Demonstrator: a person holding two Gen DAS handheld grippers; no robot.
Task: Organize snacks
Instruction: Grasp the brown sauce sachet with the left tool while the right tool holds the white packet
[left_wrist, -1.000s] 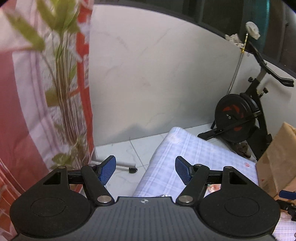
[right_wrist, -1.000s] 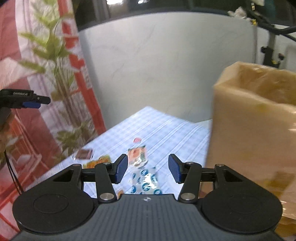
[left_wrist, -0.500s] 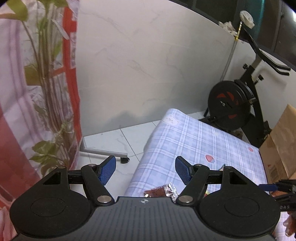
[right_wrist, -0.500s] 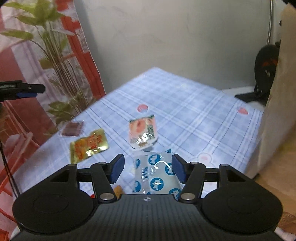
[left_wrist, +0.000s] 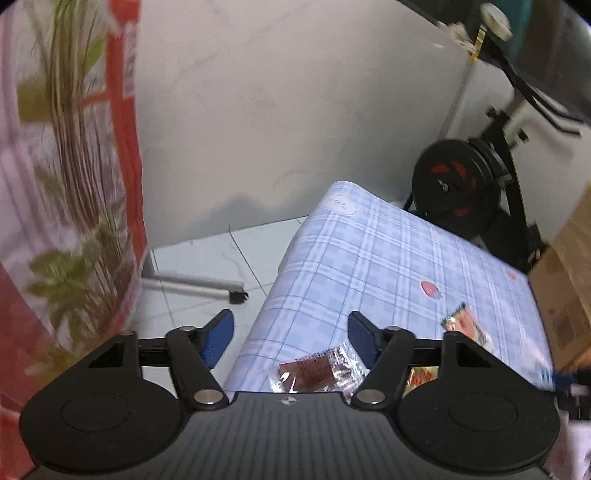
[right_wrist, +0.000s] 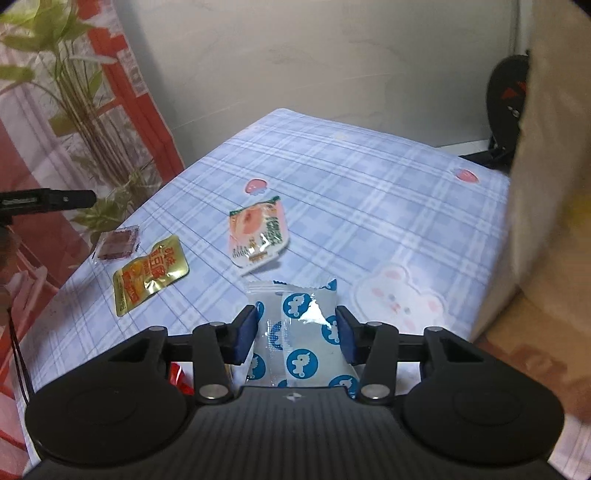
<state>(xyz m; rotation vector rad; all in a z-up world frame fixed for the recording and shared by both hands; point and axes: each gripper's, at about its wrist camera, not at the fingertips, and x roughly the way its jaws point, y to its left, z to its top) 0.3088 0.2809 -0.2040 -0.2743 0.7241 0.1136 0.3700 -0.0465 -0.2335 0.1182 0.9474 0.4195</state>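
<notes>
The right gripper (right_wrist: 295, 332) now straddles a clear plastic packet printed with blue unicorn discs (right_wrist: 301, 345), which a second ago lay well ahead of it. Its jaws are closing with the packet between the blue pads; the pads sit just beside the packet's edges, and I cannot tell whether they press yet. The left gripper (left_wrist: 291, 338) has come down too: its jaws are closing, still spread, with a small clear wrapper holding a dark brown-red bar (left_wrist: 319, 371) lying below and between them, untouched. That wrapper only came into its view in the last half second.

Beyond the right gripper, on the pale blue checked tablecloth (right_wrist: 369, 192), lie a pink-and-white peach-printed pouch (right_wrist: 258, 230) and a shiny gold sachet with red lettering (right_wrist: 149, 275), well apart from each other. A tan cardboard box (right_wrist: 546, 206) stands at the right edge.

Both hands seem set for a pick; nothing looks sorted yet, so the task is likely at an early stage.
</notes>
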